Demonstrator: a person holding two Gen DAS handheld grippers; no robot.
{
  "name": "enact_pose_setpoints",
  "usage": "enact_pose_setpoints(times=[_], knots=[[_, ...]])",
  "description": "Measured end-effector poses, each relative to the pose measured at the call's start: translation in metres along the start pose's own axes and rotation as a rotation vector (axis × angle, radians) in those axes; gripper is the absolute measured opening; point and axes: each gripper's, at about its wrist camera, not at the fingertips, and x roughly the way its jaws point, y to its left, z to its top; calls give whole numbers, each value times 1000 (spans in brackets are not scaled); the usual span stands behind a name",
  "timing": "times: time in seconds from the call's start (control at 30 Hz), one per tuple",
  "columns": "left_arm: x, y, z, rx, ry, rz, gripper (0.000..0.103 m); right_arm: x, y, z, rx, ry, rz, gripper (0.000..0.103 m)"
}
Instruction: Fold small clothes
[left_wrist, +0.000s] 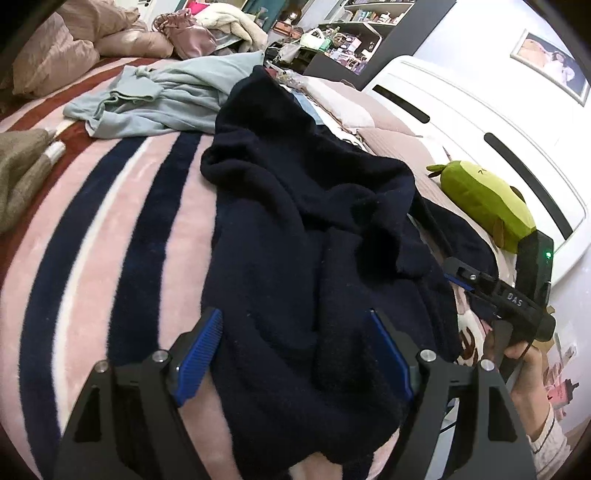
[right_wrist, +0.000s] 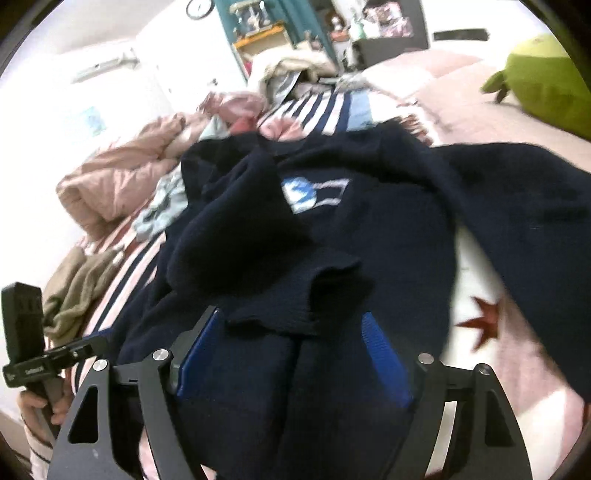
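Observation:
A dark navy knit sweater (left_wrist: 295, 236) lies crumpled on the striped pink blanket (left_wrist: 110, 258). In the right wrist view the sweater (right_wrist: 369, 236) shows a white and blue chest patch (right_wrist: 314, 194). My left gripper (left_wrist: 295, 354) is open, its blue pads either side of the sweater's near hem. My right gripper (right_wrist: 291, 354) is open too, with bunched navy cloth lying between its pads. The right gripper also shows in the left wrist view (left_wrist: 461, 275), at the sweater's right edge. The left gripper's body shows at the left of the right wrist view (right_wrist: 55, 354).
A light blue garment (left_wrist: 155, 99) and a brown one (left_wrist: 22, 173) lie further back on the bed. Pink pillows (left_wrist: 62, 48) and piled clothes sit at the far end. A green plush toy (left_wrist: 487, 203) rests by the white headboard (left_wrist: 480, 122).

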Motion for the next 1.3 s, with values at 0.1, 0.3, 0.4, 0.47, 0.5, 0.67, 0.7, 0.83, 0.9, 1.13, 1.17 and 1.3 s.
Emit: enact_pose_setpoints(times=[0.1,0.3,0.4,0.47,0.5,0.67,0.7,0.83,0.9,1.13,1.17,1.3], knots=[[-2,1,1,5,-6,10,76,21,6,4,-14,35,-1,75],[-1,4,4,-3,-15,17,76,52,21,2,-110,106,-107,21],[-2,5,4,-9,-15,3,76,42,20,5,-130,64,-138,6],[-3,4,4,-8,-15,0,76,27,17,4,-139,18,-166,6],[-3,4,4,-5,-16,3,76,23,16,3,-150,4,-177,5],[-5,-4,2,12,-12,3,76,-12,8,-3,-167,-79,-225,5],[-6,-6,2,16,-13,4,76,-17,7,-3,-170,-89,-238,5],[-3,-12,-1,38,-9,26,76,-46,-7,-6,-134,-157,-292,5],[-1,-14,-2,47,-3,39,76,-56,-12,-6,-123,-184,-319,5],[9,-10,-10,55,30,85,76,-54,-29,-12,-45,-99,-221,9],[10,-8,-11,54,33,89,76,-49,-32,-14,-17,-57,-180,11],[12,-4,-13,48,41,99,76,-41,-39,-23,9,33,-143,73]])
